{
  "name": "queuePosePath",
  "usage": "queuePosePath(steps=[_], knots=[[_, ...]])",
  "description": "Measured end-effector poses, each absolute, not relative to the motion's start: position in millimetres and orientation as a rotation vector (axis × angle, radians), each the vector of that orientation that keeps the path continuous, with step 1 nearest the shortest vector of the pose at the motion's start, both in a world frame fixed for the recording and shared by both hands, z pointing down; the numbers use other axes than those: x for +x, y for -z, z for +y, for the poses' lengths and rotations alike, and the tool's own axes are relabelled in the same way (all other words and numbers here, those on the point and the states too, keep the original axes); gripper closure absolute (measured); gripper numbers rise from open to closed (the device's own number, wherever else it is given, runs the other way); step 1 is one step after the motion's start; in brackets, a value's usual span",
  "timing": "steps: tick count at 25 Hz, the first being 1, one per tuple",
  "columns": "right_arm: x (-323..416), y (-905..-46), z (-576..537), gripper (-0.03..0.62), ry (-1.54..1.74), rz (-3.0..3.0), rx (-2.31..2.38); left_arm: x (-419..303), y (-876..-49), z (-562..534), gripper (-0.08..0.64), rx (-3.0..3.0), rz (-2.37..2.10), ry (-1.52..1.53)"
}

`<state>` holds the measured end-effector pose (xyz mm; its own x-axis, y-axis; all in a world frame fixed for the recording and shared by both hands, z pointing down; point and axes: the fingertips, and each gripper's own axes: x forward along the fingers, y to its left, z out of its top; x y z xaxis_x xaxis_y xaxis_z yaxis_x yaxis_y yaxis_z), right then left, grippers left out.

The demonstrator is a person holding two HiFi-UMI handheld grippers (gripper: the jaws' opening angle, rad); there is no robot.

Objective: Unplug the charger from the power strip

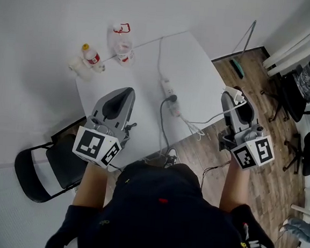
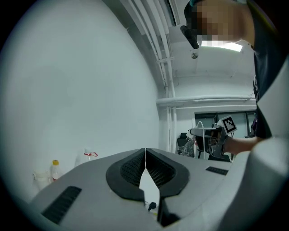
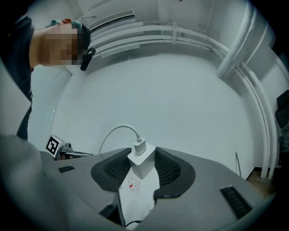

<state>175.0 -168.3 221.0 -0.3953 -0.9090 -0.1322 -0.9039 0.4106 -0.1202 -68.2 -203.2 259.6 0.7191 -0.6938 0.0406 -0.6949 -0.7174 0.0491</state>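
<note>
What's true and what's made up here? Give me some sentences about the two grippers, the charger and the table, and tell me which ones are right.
1. The right gripper is clamped on the white charger. True.
2. The charger is plugged into the power strip. False: it is held up at the table's right edge, apart from the strip.
3. The left gripper is holding a bottle. False: its jaws are together with nothing between them.
4. A bottle with a yellow cap stands on the table. True.
5. The table is black. False: its top is white.
</note>
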Motion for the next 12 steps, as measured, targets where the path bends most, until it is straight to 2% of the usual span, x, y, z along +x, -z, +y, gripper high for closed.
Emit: queuePosePath(steps=[12], knots=[[164.6,-213.0,-162.5,0.419,0.017,2.500,-1.607,-64.2,-254.3,-194.9,0.536,2.891,-1.110,-0.007]])
